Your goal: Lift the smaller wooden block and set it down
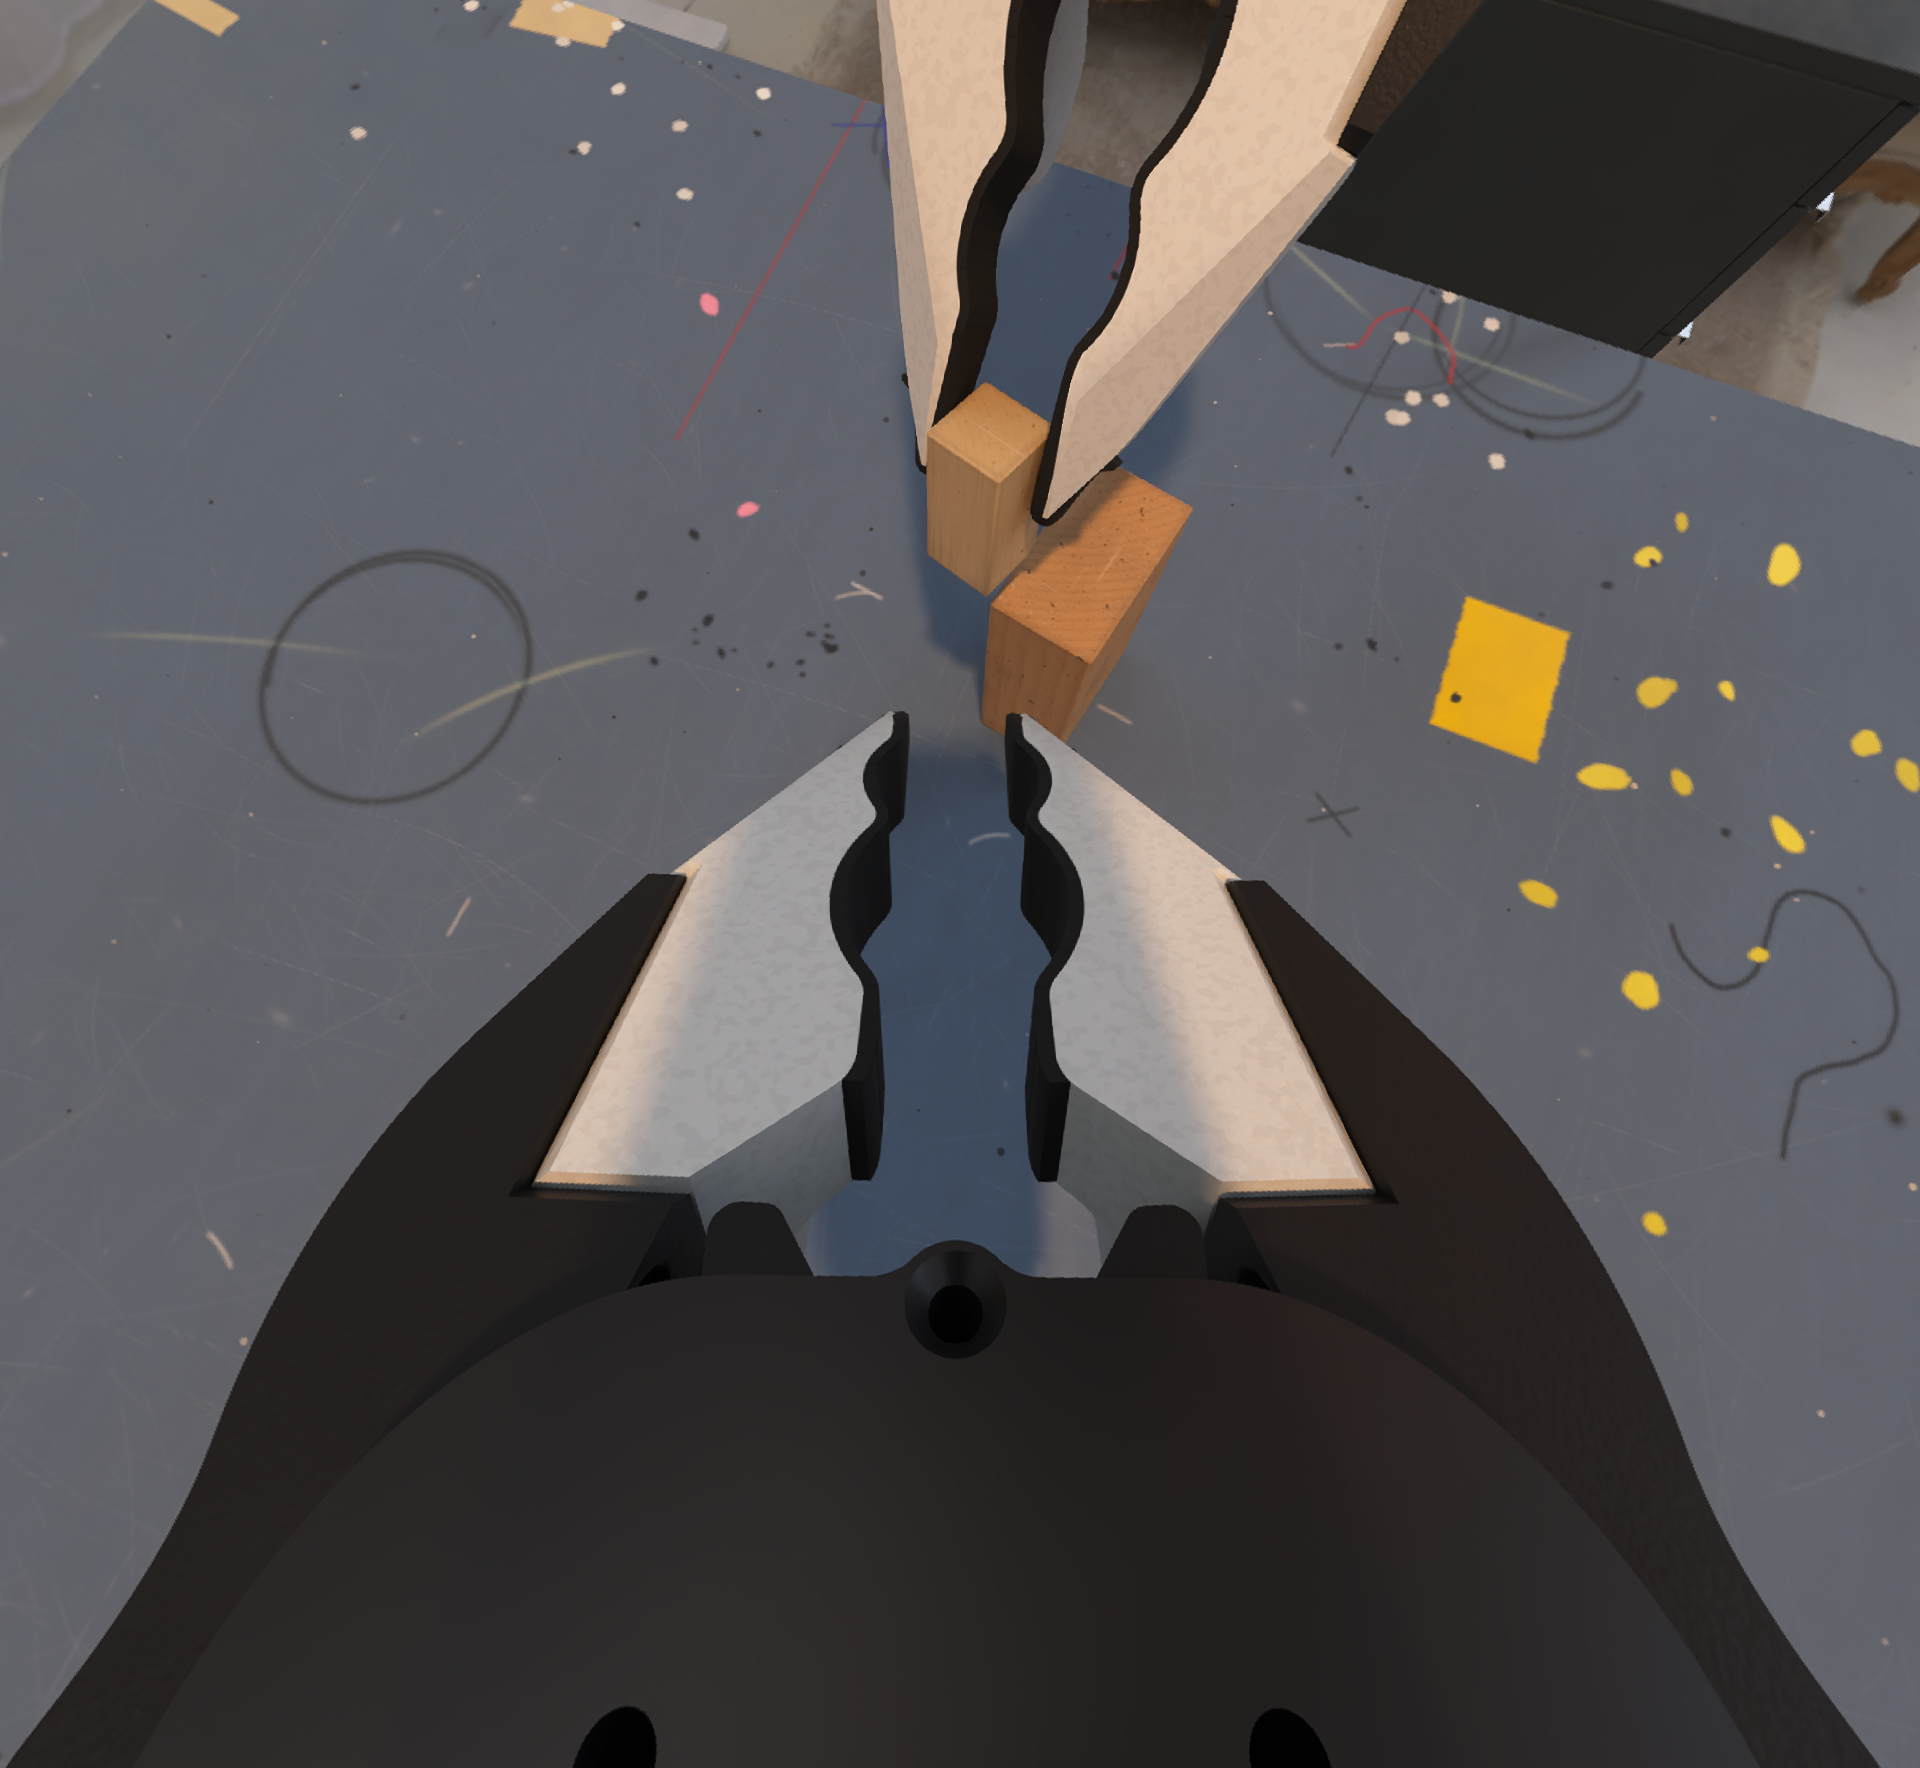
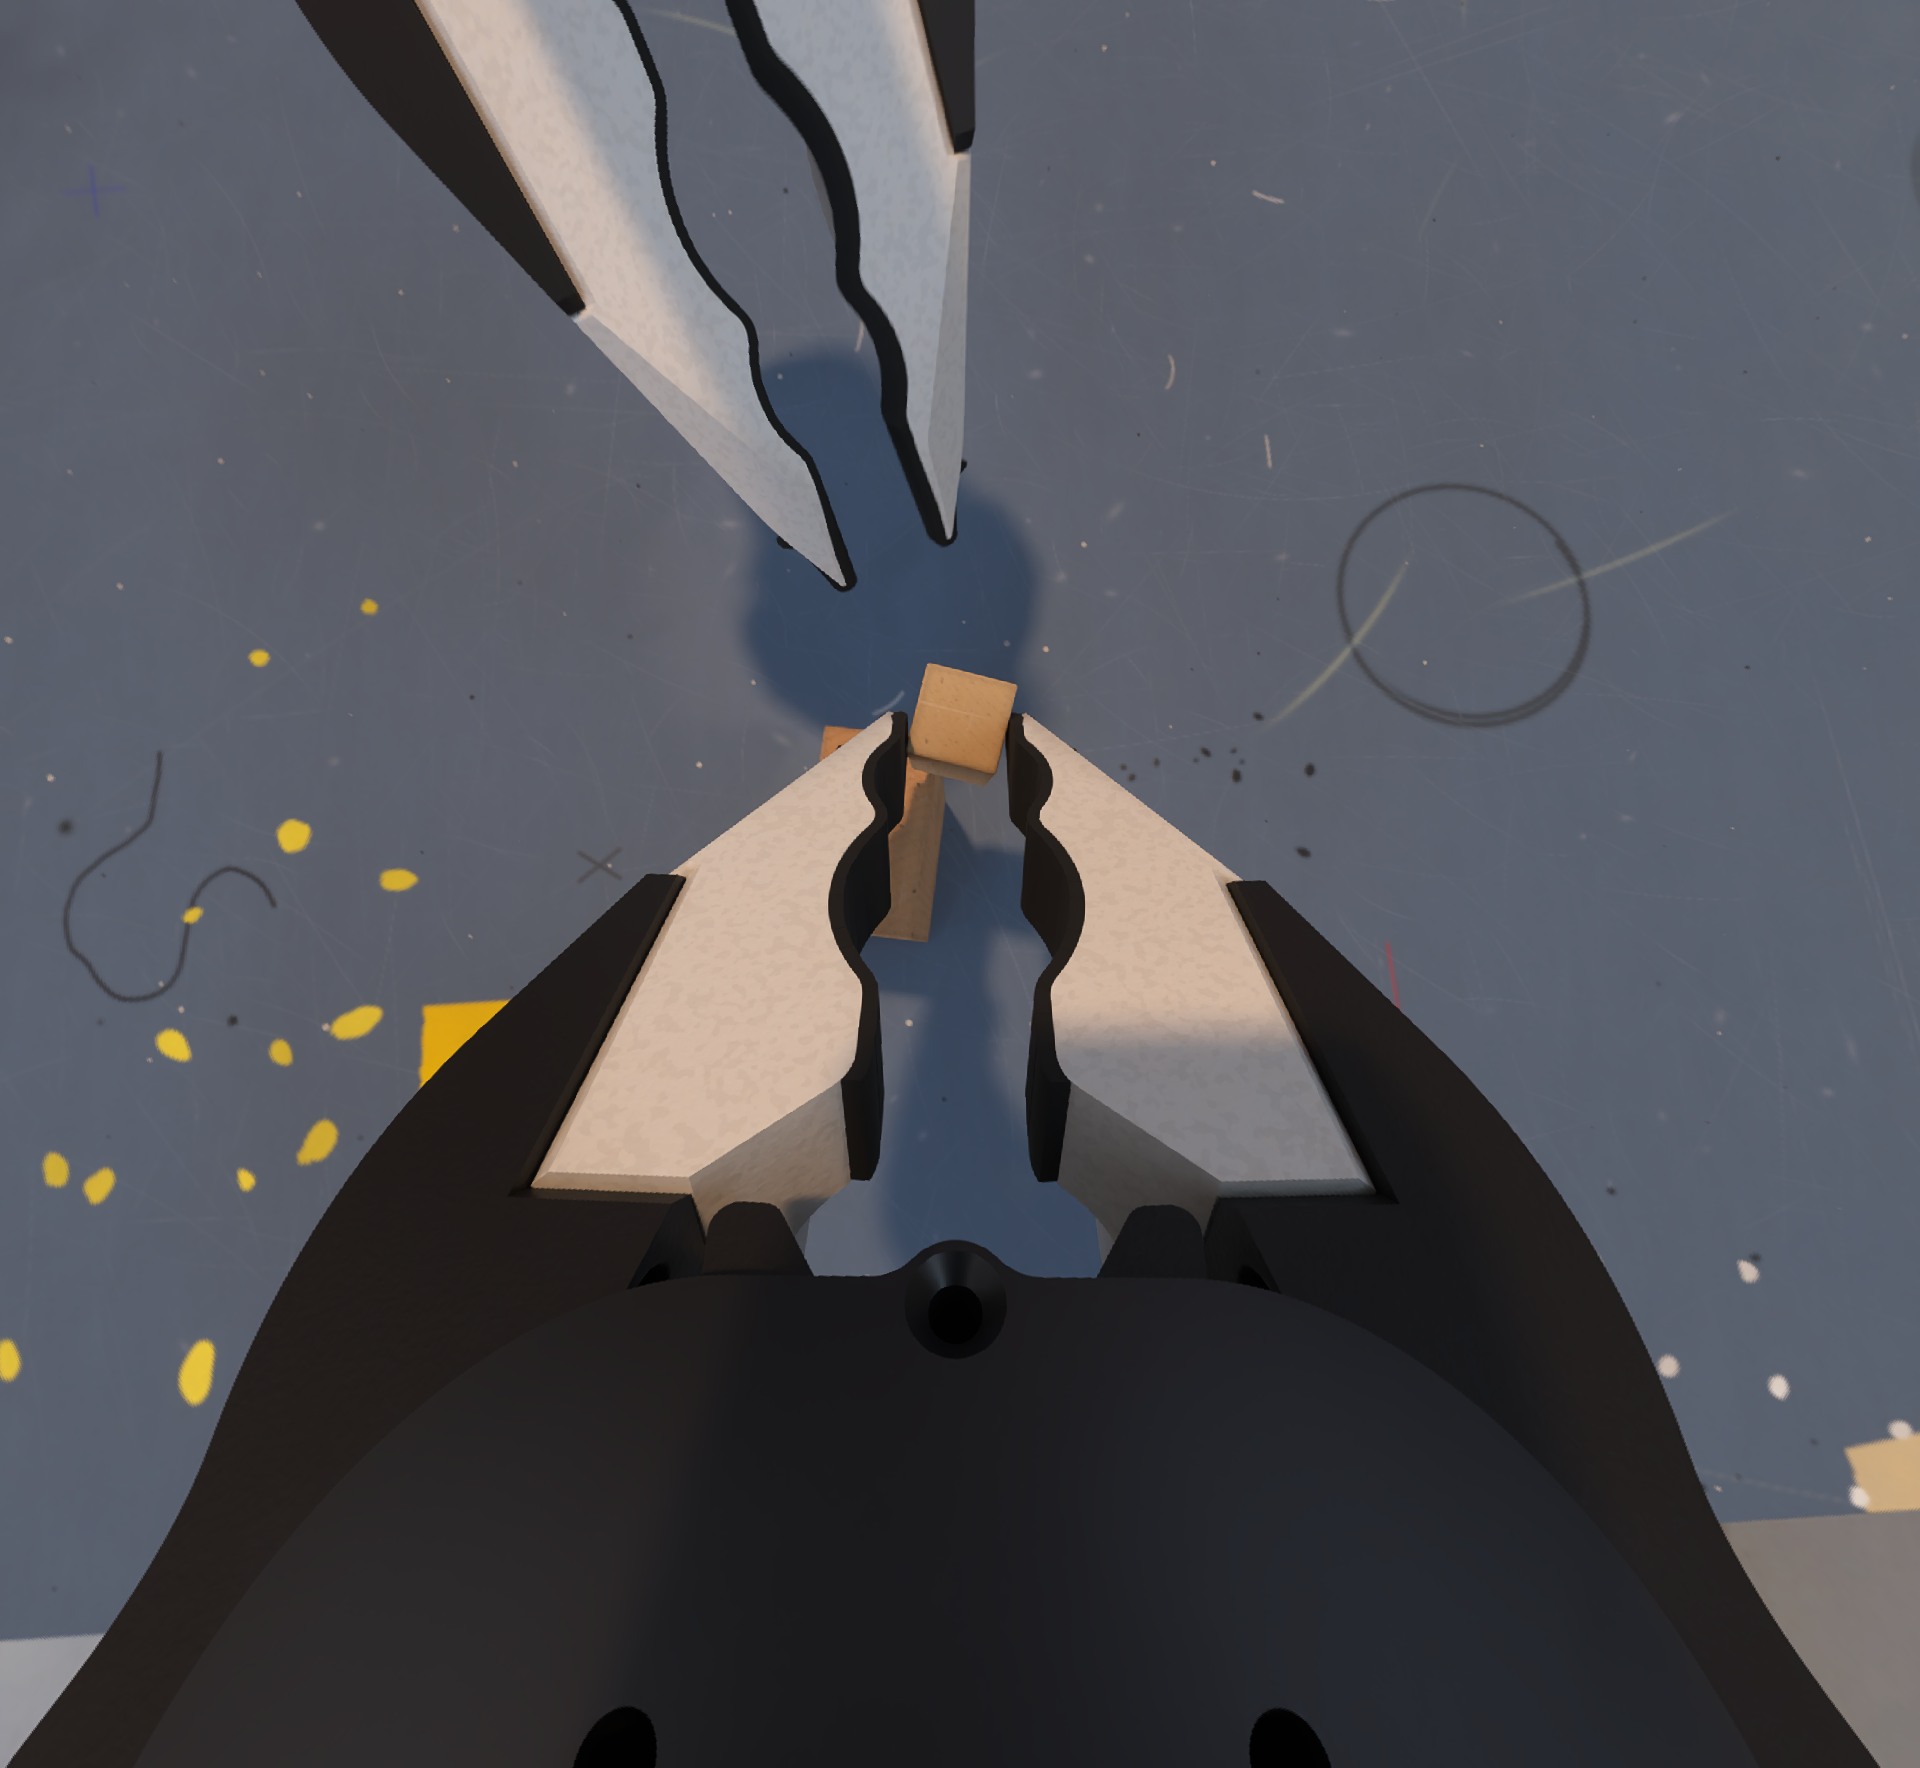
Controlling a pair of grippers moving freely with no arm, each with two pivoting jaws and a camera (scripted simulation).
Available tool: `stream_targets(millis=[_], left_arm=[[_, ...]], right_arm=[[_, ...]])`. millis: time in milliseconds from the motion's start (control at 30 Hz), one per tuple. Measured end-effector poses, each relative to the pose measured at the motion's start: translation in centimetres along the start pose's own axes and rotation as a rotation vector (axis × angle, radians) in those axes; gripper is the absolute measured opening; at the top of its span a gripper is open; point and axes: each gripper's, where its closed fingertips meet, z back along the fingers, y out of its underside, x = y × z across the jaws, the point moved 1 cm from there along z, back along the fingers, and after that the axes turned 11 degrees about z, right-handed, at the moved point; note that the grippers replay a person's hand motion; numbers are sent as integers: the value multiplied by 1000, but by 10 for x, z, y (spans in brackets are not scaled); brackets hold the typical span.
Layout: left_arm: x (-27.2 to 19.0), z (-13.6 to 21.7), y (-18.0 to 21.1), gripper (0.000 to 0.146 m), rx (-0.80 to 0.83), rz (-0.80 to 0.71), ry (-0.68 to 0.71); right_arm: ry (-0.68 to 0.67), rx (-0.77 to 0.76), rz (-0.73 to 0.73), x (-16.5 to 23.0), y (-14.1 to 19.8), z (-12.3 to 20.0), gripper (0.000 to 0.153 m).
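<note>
The smaller, light wooden block (image 1: 982, 482) stands upright on end next to the larger, darker wooden block (image 1: 1081, 596) on the grey table (image 1: 416, 368). My right gripper (image 1: 982, 487) comes down from the far side and is shut on the smaller block's upper part. In the right wrist view the smaller block (image 2: 961, 716) sits between my right gripper's (image 2: 956, 721) tips, and the larger block (image 2: 914, 866) is partly hidden behind one finger. I cannot tell whether the smaller block touches the table. My left gripper (image 1: 956, 721) is open and empty, just short of the larger block; it also shows in the right wrist view (image 2: 896, 560).
A yellow square patch (image 1: 1498, 677) and yellow paint spots mark the table to the right. A drawn black circle (image 1: 395, 676) lies to the left. A black cabinet (image 1: 1610, 180) stands beyond the table's far right edge. Tan tape pieces (image 1: 561, 19) lie near the far edge.
</note>
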Motion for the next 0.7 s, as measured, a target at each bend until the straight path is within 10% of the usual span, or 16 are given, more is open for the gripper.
stream_targets(millis=[700], left_arm=[[-31, -10, -5, 21, 79, -241, 350]], right_arm=[[-19, -20, -15, 23, 11, 13, 19]])
